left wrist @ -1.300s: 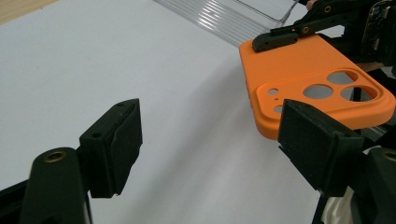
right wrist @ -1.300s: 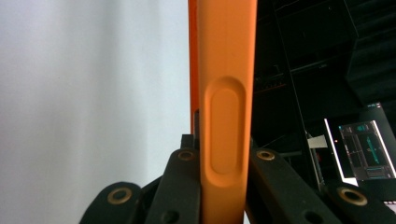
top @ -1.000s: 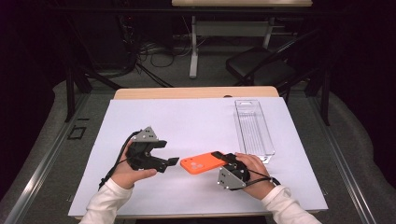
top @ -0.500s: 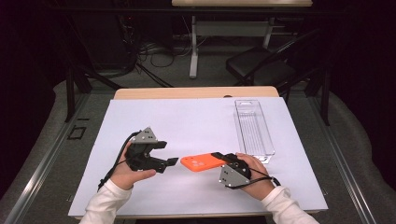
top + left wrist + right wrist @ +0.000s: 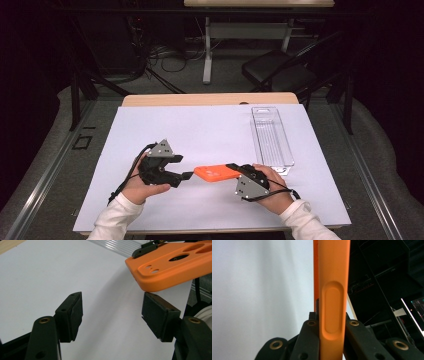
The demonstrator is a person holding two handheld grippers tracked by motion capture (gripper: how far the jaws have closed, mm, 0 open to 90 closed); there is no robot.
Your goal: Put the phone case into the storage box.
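Observation:
An orange phone case [image 5: 216,172] hangs just above the white sheet, edge-on in the right gripper view [image 5: 334,290]. My right gripper [image 5: 233,168] is shut on its right end, one jaw on each flat face [image 5: 333,325]. My left gripper [image 5: 187,175] points at the case's free left end. Its jaws have just been closing and still stand open [image 5: 112,305], with bare sheet between the pads. In the left gripper view the case's corner [image 5: 170,267] sits just past the tip of the right-hand pad [image 5: 155,312], apart from it.
A white sheet [image 5: 200,130] covers most of the wooden table. A clear plastic tray [image 5: 271,137] lies at the right, beyond my right hand. A dark chair [image 5: 280,75] and desk legs stand behind the table.
Both hands have stayed in place with the case still in the right gripper. The left gripper's jaws look slightly narrower than before.

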